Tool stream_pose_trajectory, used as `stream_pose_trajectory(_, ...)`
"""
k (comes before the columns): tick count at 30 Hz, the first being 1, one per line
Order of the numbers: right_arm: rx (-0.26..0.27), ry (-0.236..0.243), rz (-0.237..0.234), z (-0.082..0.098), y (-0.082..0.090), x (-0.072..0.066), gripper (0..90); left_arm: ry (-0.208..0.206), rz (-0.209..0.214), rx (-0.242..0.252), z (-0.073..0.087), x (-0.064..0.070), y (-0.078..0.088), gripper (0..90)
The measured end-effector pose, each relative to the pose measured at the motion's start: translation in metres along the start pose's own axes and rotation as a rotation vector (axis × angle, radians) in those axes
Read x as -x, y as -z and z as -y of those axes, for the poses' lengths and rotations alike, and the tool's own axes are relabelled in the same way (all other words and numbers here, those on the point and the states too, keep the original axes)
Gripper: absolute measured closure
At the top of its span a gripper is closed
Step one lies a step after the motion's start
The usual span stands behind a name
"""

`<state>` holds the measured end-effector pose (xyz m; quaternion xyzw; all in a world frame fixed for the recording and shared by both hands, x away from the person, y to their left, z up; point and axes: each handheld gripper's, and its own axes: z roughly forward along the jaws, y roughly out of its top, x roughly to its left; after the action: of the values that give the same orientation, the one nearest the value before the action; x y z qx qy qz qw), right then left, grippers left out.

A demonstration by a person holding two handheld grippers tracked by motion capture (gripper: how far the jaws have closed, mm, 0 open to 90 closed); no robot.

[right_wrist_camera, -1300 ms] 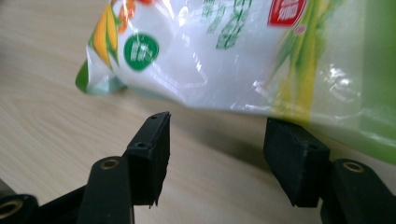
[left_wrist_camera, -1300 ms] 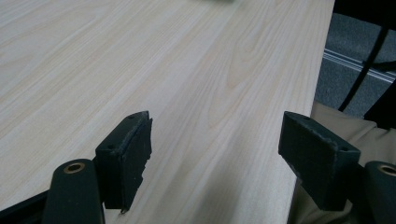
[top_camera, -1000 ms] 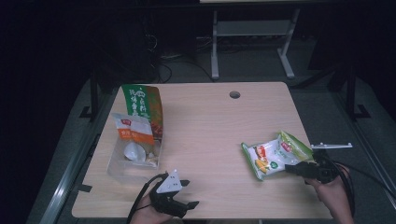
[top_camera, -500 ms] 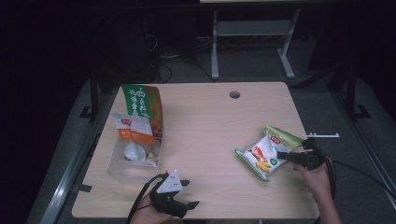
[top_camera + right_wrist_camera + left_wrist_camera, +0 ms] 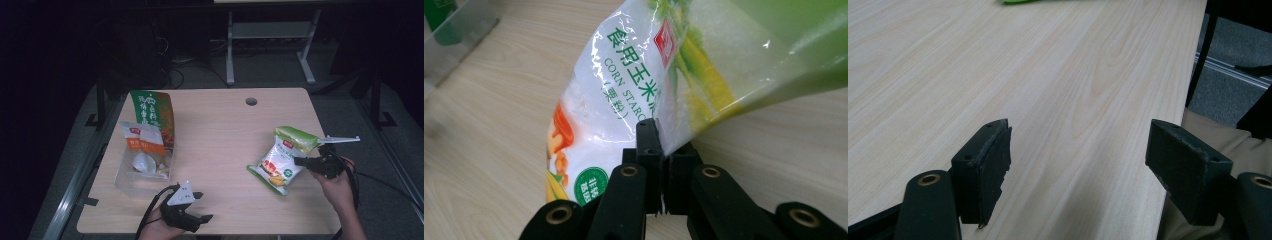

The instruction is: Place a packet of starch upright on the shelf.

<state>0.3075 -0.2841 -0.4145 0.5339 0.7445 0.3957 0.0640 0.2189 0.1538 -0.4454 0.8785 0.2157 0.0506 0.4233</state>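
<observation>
Jaws of our right gripper (image 5: pixel 663 165) have just been closing and now pinch the edge of the corn starch bag (image 5: pixel 281 158), lifting its far end at the right of the counter (image 5: pixel 220 135). Our left gripper (image 5: pixel 194 206) rests released at the near edge, near the clear bin (image 5: pixel 126 180) of packets.

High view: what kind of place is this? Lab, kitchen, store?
Most likely a lab or recording room, not a kitchen: a bare wooden table with a cable hole, dark surroundings, a metal stand behind, and loose cables on the grey floor.
</observation>
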Motion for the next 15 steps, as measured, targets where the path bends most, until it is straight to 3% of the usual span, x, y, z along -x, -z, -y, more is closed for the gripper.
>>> stream_pose_trajectory(4,-0.005,0.051,0.001,-0.007,0.003,-0.011,87.4,0.006,-0.001,0.001,0.0,-0.001,0.0,25.8)
stream_pose_trajectory(15,-0.003,0.135,-0.027,-0.015,0.009,-0.032,87.6,0.009,0.0,0.004,-0.001,-0.002,0.001,26.0)
